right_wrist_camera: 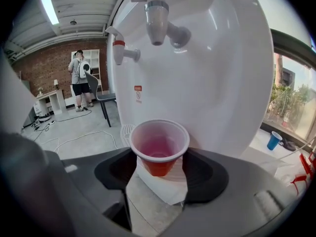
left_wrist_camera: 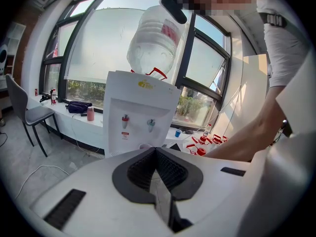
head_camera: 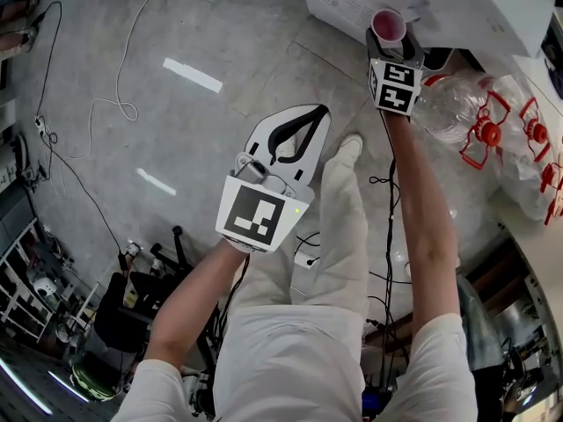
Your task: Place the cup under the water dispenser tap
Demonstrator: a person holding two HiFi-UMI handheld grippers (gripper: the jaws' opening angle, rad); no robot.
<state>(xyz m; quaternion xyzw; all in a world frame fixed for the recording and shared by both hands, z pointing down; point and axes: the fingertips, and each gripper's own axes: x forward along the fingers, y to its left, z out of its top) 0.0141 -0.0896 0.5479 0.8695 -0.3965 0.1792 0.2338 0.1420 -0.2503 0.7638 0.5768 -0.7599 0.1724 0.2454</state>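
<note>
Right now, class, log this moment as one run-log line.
right tongs: shut on cup | cup: upright, below grey tap of water dispenser, not released | left tongs: shut, empty, held back

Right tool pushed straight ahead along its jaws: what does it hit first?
Probably the water dispenser, at its white front panel just below the taps. The cup held in the right tool would touch first. Depth is hard to judge.
</note>
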